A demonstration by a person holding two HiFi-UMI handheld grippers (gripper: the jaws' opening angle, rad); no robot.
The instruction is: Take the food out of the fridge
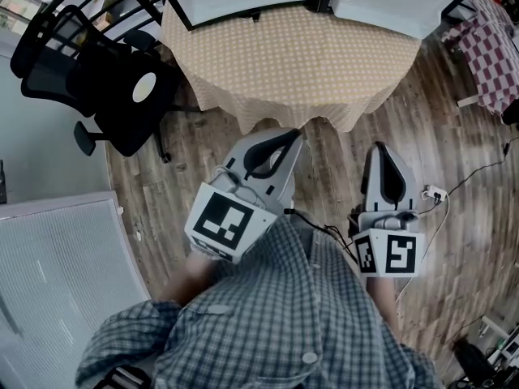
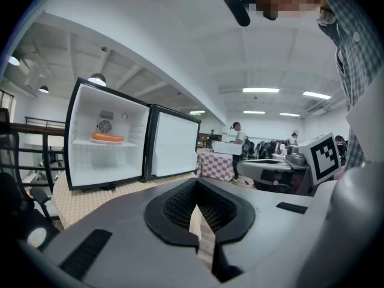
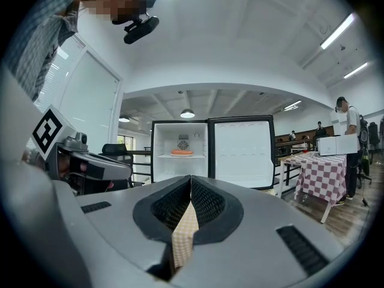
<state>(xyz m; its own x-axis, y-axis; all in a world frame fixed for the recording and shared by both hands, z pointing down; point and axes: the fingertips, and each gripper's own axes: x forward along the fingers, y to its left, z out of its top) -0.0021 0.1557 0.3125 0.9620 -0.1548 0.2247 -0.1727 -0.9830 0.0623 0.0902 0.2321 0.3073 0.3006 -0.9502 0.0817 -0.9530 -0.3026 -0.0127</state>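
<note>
The left claw (image 2: 197,204) is closed, its two dark padded jaws meeting along a thin seam with nothing between them, and only the bench cloth shows through the gap beneath. The right claw (image 3: 190,192) is closed too, jaws pressed together and empty. Both are held out in front of the person's checked shirt (image 1: 284,314), side by side and apart from each other, each pointing toward the round bench (image 1: 292,63) with its yellow dotted cloth, and both hang over the wooden floor (image 1: 454,185), short of the bench's edge. Each carries its marker cube: the left one (image 1: 225,221) is tilted, the right one (image 1: 393,254) sits squarer to the camera. On the bench stands a small fridge (image 3: 180,168) with its door (image 3: 243,152) swung fully open to the right, so the white interior faces the claws. The orange food (image 3: 182,152), a long, low shape (too small here to name more closely), lies on the upper shelf inside, just below a round fitting on the back wall; the compartment under that shelf looks bare. Neither claw is near it. A black office chair (image 1: 113,96) stands on the floor to the left of the bench, and a table with a red checked cloth (image 3: 321,170) stands off to the right, where a person (image 3: 348,125) stands beside it.
</note>
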